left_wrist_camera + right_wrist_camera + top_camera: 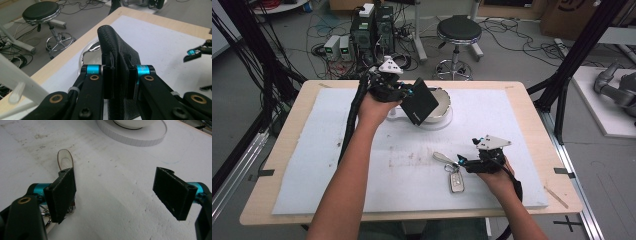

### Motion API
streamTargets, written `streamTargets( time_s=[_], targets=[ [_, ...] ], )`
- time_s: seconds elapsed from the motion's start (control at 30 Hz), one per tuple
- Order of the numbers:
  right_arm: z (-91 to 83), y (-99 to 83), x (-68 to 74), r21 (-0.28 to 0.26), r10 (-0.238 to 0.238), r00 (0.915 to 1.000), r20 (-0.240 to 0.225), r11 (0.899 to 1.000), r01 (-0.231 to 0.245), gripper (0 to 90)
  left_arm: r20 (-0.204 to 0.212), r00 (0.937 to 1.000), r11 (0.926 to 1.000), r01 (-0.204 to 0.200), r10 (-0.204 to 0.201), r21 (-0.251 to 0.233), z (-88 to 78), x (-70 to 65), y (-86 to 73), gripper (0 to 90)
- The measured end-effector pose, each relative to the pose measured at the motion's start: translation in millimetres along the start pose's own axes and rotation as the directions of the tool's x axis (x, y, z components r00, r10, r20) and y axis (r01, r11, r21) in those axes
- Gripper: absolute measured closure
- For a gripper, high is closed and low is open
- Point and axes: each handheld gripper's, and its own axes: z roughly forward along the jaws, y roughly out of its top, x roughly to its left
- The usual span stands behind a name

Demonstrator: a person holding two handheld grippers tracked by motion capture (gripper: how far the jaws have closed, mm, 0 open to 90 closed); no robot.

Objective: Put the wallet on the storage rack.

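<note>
My left gripper [408, 94] is shut on a black leather wallet [420, 102] and holds it in the air, tilted, just in front of a white bowl [443, 102] on a round white base. In the left gripper view both pads of the left gripper [119, 75] press on the wallet [113, 47], with the bowl's rim [83, 53] behind it. My right gripper [461, 163] rests low on the mat beside a key fob [456, 182] with a pale strap [442, 157]. In the right gripper view the right gripper [116, 192] stands open with bare mat between its pads, and the strap loop [65, 161] lies by the left pad.
A white foam mat [337, 165] covers the wooden table [287, 140]. The round white base [140, 137] lies far ahead of my right gripper. A black stool [458, 32], computer boxes [372, 27] and cables stand on the floor beyond the far edge.
</note>
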Motion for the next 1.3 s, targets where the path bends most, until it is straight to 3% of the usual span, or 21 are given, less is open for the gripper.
streamTargets(
  time_s=[0.13, 0.5, 0.8, 1.03, 1.3],
  targets=[
    [-0.3, 0.3, 0.7, -0.001, 0.002, 1.0000, -0.002, 1.000, -0.002, 18.8, -0.022, 0.9997, 0.9998, -0.010, 0.010, -0.016, 12.4, 2.3, 2.2, 82.1],
    [-2.6, -0.6, 1.2, -0.003, 0.007, 1.0000, 0.003, 1.000, -0.007, 18.8, -0.039, 0.9991, 0.9997, 0.018, -0.019, -0.018, 48.7, 12.8, 12.0, 82.1],
    [0.8, -1.7, 0.1, 0.010, 0.009, 0.9999, -0.006, 1.000, -0.009, 18.8, -0.069, 0.9972, 0.9994, 0.027, -0.029, -0.021, 63.1, 23.8, 15.3, 82.0],
    [0.9, -1.9, -0.3, 0.006, 0.014, 0.9999, -0.006, 1.000, -0.014, 18.8, -0.114, 0.9934, 0.9999, -0.009, 0.011, 0.014, 71.3, 26.2, 11.7, 81.9],
    [1.7, -1.8, 0.3, 0.009, 0.009, 0.9999, -0.008, 1.000, -0.008, 18.8, -0.121, 0.9885, 0.9943, -0.083, 0.091, 0.067, 83.8, 16.1, 9.0, 81.9]
  ],
)
